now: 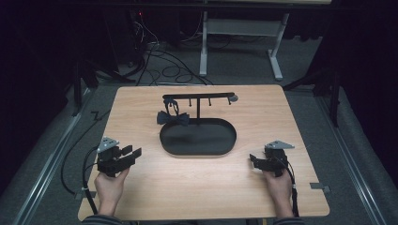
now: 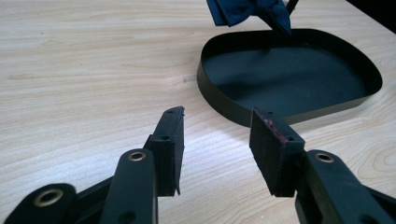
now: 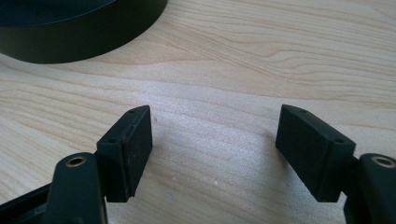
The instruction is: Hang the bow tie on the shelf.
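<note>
Hanging bow tie (image 1: 172, 118) bears no readable label.

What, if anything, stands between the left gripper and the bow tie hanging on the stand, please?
Nothing visible blocks it. The left gripper, jaws open and empty, faces bare wooden table. The bow tie hangs at the stand's left end, above the black tray's far rim.
</note>
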A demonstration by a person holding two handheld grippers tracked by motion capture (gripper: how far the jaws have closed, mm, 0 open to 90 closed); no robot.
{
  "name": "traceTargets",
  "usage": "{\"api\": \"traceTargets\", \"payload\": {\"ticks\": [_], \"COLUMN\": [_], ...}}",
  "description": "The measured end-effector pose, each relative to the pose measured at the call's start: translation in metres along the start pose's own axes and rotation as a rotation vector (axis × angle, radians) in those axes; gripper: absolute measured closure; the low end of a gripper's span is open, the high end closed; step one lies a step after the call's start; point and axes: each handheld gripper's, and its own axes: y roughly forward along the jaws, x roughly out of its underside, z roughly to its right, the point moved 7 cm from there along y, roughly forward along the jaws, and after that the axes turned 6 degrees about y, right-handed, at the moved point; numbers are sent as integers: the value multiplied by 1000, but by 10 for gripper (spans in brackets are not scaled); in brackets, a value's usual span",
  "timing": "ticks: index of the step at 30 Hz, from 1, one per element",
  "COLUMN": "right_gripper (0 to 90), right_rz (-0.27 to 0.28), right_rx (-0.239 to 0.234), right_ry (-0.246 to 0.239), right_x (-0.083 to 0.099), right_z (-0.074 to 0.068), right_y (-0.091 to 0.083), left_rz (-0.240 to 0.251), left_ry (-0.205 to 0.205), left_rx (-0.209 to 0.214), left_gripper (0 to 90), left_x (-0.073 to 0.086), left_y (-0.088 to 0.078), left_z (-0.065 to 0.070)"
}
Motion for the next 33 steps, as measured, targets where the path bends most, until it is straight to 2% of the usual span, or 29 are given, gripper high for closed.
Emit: {"api": "traceTargets", "payload": {"ticks": [23,33], "right_gripper": [284,284], "right_rz": [0,0], "right_rx": [0,0], "right_ry": [0,0], "right_x": [0,0], "right_z": [0,0], "right_y": [0,0], "left_rz": [-32,-59], "left_ry": [-30,-23], "left_rx": [29,33], "left_gripper": [548,543], "left_x": [20,31], "left_y": [15,23], "left_z": [6,9]}}
